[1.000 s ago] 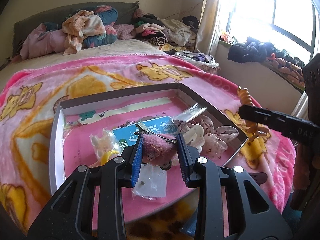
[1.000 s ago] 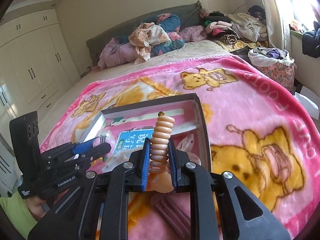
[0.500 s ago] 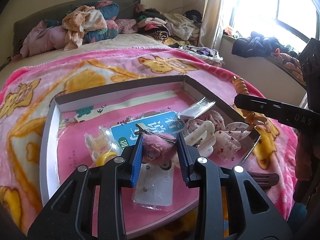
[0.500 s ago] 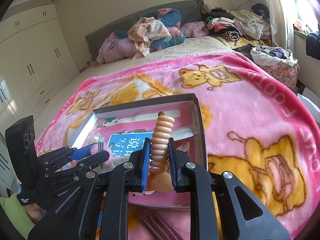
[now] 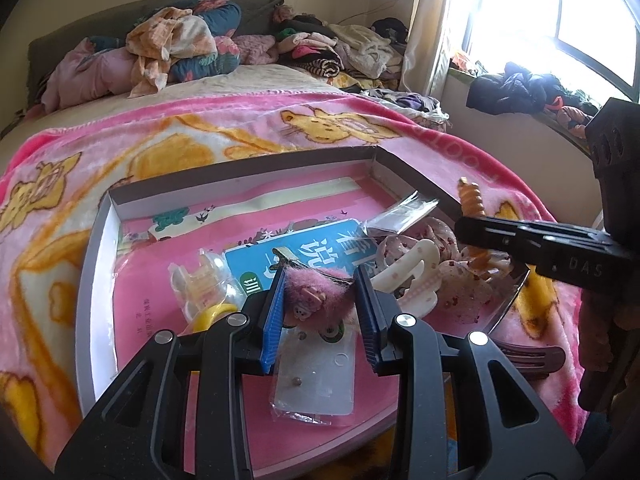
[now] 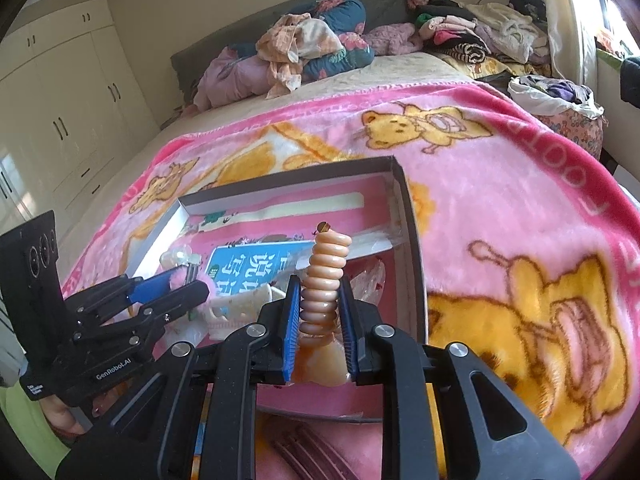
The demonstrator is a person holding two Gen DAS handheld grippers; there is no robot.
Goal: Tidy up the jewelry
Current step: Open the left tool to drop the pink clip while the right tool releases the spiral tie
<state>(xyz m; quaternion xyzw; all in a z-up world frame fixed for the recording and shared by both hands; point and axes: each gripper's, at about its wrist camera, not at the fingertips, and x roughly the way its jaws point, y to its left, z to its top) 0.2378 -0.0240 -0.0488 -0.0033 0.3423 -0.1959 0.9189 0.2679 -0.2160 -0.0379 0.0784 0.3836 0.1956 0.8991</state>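
A shallow open box [image 5: 248,172] with a pink floor lies on the pink bear blanket; it also shows in the right wrist view [image 6: 412,216]. My left gripper [image 5: 320,300] is shut on a fluffy pink hair clip [image 5: 316,294] above the box's near middle. My right gripper [image 6: 320,308] is shut on an orange spiral hair tie [image 6: 326,276], held upright over the box's right side; it also shows in the left wrist view [image 5: 472,200]. Inside lie a white claw clip [image 5: 412,276], speckled pink clips [image 5: 464,288], a clear clip [image 5: 196,280] and a bagged earring card [image 5: 316,380].
A blue card [image 5: 316,248] and a clear plastic bag [image 5: 400,212] lie in the box. A dark maroon hair clip [image 5: 532,356] lies on the blanket [image 6: 500,184] by the box's near right corner. Piled clothes [image 5: 172,48] sit at the bed's head. A windowsill [image 5: 532,92] is to the right.
Both grippers have moved forward and lower over the box, each still holding its item. The right gripper with the spiral tie now sits over the box's right side.
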